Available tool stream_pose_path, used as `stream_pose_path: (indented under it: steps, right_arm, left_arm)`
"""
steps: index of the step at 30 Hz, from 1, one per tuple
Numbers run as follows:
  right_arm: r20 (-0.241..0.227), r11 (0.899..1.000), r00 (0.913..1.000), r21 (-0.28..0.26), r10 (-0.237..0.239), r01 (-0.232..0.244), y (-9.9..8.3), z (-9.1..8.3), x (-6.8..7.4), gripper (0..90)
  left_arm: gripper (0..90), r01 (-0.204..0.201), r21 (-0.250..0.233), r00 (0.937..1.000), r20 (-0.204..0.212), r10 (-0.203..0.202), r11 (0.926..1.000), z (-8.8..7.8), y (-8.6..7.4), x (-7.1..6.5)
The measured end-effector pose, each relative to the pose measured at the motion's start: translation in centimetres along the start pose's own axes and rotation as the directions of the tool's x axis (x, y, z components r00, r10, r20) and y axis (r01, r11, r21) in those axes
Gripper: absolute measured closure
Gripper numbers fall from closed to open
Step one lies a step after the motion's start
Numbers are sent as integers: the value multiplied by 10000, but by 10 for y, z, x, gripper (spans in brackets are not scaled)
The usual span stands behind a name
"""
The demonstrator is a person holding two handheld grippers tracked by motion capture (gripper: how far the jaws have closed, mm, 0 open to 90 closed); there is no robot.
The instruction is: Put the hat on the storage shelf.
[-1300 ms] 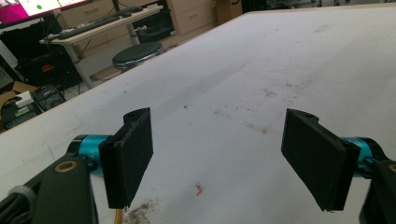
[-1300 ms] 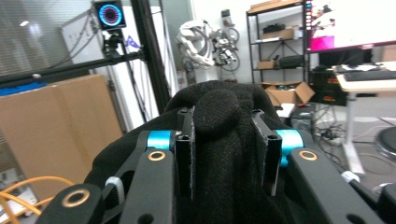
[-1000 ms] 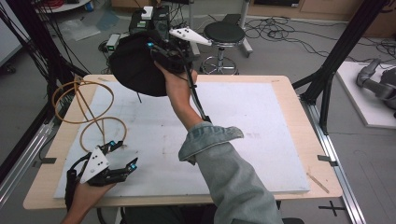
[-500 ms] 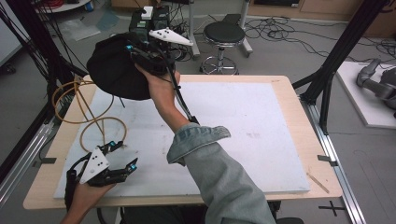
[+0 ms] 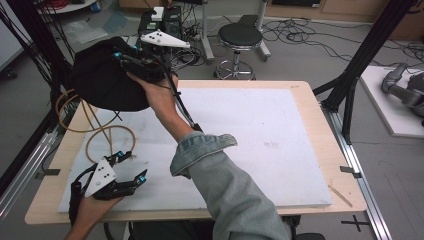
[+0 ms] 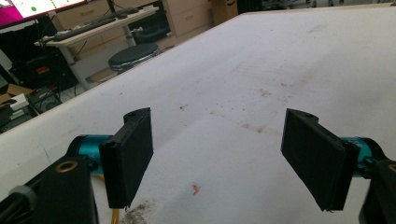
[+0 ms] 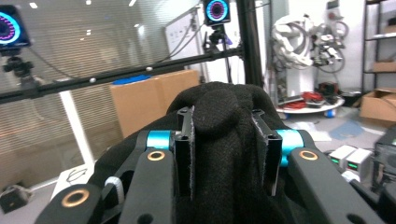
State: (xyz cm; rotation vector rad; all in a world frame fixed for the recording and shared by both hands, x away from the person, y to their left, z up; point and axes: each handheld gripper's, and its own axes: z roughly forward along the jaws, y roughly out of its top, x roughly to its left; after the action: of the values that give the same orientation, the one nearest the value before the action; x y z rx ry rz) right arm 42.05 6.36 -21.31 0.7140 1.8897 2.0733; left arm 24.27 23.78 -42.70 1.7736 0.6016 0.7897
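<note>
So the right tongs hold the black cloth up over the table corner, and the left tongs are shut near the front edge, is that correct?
Not quite: the left tongs are open, as the left gripper view shows. The right tongs do hold the black cloth up over the table corner.

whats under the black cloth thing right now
The black cloth hangs from the right gripper above the table's far left corner and a looped cable; whatever lies directly beneath is covered.

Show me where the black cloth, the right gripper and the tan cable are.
black cloth (image 5: pixel 102 80), high view, middle of the hanging fabric
right gripper (image 7: pixel 227 154), right gripper view, between its jaws
tan cable (image 5: pixel 111 129), high view, loop on the table
</note>
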Motion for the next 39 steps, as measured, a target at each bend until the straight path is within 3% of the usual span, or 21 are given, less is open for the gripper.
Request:
stream_pose_path:
  steps: [4,15,22,39]
  right_arm:
    - [-275,9999,9996,125,-97,101,-3,7,6,683]
    - [-1171,9983,9927,531,287,-226,-12,28,10,679]
    - [-1383,9983,9903,583,159,-79,-16,35,13,679]
    - [-1636,9879,9864,1501,-136,385,-41,58,32,669]
  left_arm:
    - [256,-26,-10,10000,16,26,10000,0,0,0]
    - [256,-38,9,10000,92,38,10000,0,0,-2]
    - [256,-69,22,10000,57,69,10000,-1,0,-2]
    - [256,-110,84,9998,162,109,9999,-1,0,-4]
